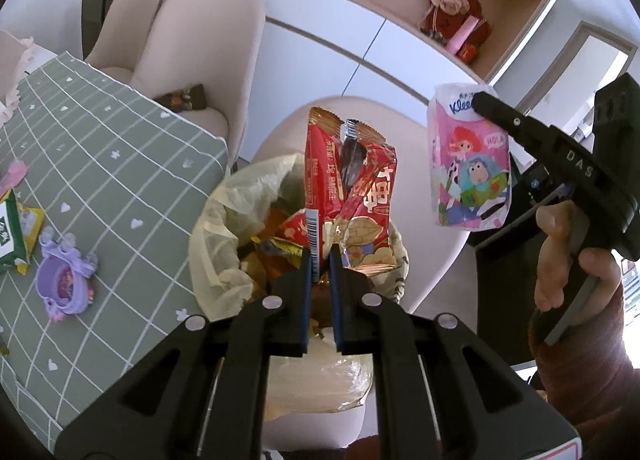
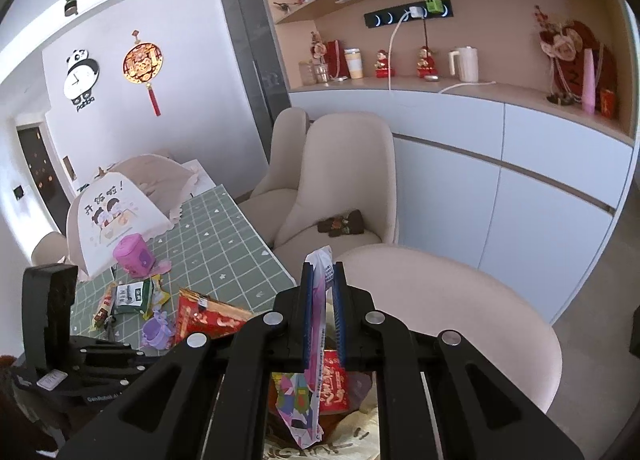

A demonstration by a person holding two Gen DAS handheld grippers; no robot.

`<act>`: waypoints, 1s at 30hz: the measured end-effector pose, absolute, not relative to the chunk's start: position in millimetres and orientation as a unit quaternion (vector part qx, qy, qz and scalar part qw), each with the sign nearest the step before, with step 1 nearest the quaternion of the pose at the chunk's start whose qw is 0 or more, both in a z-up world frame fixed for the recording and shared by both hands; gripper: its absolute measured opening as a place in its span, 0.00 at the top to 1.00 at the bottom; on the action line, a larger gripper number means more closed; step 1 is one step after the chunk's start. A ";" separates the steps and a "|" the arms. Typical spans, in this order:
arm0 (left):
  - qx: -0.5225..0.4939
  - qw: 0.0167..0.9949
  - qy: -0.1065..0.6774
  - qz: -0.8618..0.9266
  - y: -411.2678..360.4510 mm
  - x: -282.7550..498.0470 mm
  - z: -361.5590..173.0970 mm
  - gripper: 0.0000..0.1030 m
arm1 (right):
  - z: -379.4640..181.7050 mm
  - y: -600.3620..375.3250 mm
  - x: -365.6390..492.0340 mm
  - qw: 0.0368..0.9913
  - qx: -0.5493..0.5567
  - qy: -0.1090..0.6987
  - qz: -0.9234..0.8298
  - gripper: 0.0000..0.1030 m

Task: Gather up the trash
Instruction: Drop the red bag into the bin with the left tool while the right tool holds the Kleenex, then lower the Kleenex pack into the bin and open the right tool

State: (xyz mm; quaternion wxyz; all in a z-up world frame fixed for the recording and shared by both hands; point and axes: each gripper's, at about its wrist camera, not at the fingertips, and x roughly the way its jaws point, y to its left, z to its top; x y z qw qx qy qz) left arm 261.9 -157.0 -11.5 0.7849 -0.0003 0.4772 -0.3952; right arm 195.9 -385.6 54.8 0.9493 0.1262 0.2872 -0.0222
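On the counter [image 1: 120, 164] wrappers [image 1: 16, 228] were left to collect. My left fingers [image 1: 320, 256] were clamped on a red snack bag [image 1: 352, 188] over the lined bin [image 1: 224, 228] — partly full; right fingers [image 2: 324, 272] pinched a tissue pack [image 1: 468, 164] beside it.

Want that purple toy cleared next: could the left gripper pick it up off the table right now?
Probably not yet: the left gripper is shut on the red snack wrapper above the trash bag; the purple toy lies unobstructed.
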 end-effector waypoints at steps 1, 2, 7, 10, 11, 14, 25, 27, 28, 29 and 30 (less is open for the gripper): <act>0.001 0.783 0.480 -0.395 -157.6 261.9 -13.3 0.92 | 54.2 -386.6 195.2 0.949 0.128 0.287 -0.022 0.89; 0.002 0.782 0.482 -0.395 -159.3 261.8 -15.3 0.92 | 52.6 -388.5 194.7 0.949 0.131 0.287 -0.022 0.89; 0.007 0.773 0.497 -0.393 -169.3 265.7 -29.0 0.92 | 49.8 -390.7 193.5 0.948 0.133 0.287 -0.020 0.89; 0.015 0.769 0.506 -0.390 -176.3 267.4 -39.1 0.92 | 45.9 -391.9 195.3 0.947 0.136 0.290 -0.020 0.89; 0.017 0.767 0.509 -0.390 -177.4 268.1 -41.9 0.92 | 45.3 -391.8 195.7 0.947 0.137 0.291 -0.020 0.89; 0.021 0.763 0.515 -0.390 -179.7 267.6 -46.1 0.92 | 41.8 -393.3 197.5 0.945 0.142 0.293 -0.020 0.89; 0.013 0.783 0.497 -0.374 -160.3 267.8 -38.7 0.70 | 28.9 -384.7 212.3 0.940 0.154 0.304 -0.008 0.89; 0.009 0.793 0.489 -0.364 -149.0 266.8 -34.5 0.68 | 25.3 -379.8 216.7 0.939 0.161 0.305 -0.003 0.89; 0.007 0.795 0.488 -0.360 -144.9 267.7 -33.1 0.67 | 23.3 -377.2 218.5 0.938 0.164 0.306 -0.001 0.89; 0.005 0.798 0.487 -0.355 -138.6 268.0 -32.3 0.67 | 19.8 -373.4 222.2 0.936 0.170 0.308 0.003 0.89; 0.002 0.801 0.487 -0.347 -129.8 268.2 -31.9 0.66 | 15.6 -369.2 226.2 0.934 0.174 0.311 0.007 0.89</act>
